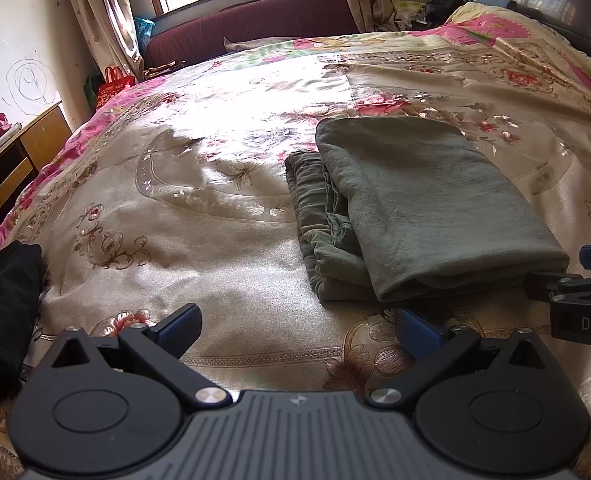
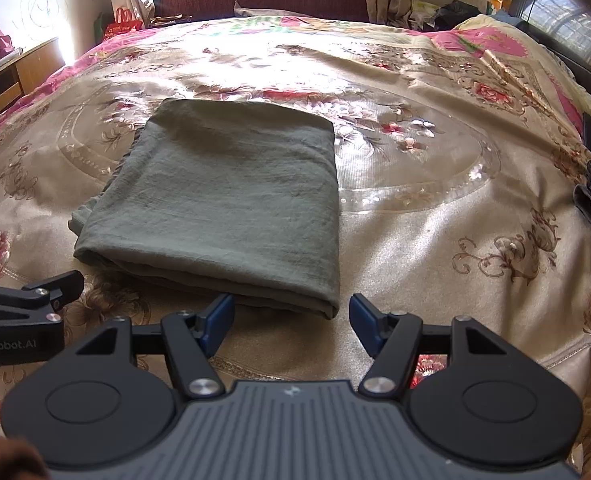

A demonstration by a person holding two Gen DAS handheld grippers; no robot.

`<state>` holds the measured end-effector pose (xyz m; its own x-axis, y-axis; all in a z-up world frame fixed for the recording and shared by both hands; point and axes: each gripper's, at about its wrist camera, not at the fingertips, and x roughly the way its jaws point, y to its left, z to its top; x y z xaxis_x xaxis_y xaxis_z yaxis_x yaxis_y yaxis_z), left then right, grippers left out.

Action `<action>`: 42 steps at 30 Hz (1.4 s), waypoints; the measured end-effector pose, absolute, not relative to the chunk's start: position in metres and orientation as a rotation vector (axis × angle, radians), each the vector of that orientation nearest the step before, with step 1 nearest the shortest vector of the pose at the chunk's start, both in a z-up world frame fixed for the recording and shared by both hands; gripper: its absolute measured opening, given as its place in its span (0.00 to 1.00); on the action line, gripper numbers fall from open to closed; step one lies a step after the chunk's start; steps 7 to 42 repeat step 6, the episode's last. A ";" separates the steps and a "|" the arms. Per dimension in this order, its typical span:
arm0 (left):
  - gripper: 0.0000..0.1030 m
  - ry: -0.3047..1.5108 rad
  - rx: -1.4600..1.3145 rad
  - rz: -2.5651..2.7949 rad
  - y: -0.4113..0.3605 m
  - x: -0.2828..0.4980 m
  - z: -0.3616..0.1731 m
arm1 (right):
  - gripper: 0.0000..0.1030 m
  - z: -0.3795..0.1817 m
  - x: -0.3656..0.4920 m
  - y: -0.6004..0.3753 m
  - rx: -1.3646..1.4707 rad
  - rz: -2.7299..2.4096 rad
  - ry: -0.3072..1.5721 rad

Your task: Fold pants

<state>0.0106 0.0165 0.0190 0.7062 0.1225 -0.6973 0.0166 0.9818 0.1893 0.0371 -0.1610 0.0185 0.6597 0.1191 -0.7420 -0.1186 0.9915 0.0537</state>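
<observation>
Item: grey-green pants (image 2: 223, 200), lying on the floral bedspread (image 2: 435, 240) of a bed, near its middle, folded into a compact rectangle several layers thick. In the left wrist view the gathered waistband end (image 1: 315, 216) juts out from under the top layer on the left side, so the stack is not quite flush. Status, by judgement: the folding looks close to finished; what remains is either a last tidy or one more fold. Handling note: any closing fold would go best with both grippers taking the near edge at its two corners, pinching all layers together, and lifting evenly so the soft cloth does not slide apart; the protruding waistband should be tucked in line first. Right gripper (image 2: 291, 322): jaws standing moderately apart, empty, poised just short of the near right corner of the pants, angled down toward the bed, not touching the cloth. Left gripper (image 1: 299, 330): jaws wide, empty, over bare bedspread to the left of and just short of the pants, likewise tilted downward. Adjacent: a dark garment (image 1: 3, 312) at the left edge of the bed.
</observation>
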 end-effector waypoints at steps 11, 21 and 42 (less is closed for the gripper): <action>1.00 0.783 0.188 0.063 0.016 0.011 0.019 | 0.62 0.019 0.037 -0.161 0.003 0.135 0.840; 1.00 0.783 0.188 0.063 0.016 0.011 0.019 | 0.62 0.019 0.037 -0.161 0.003 0.135 0.840; 1.00 0.783 0.188 0.063 0.016 0.011 0.019 | 0.62 0.019 0.037 -0.161 0.003 0.135 0.840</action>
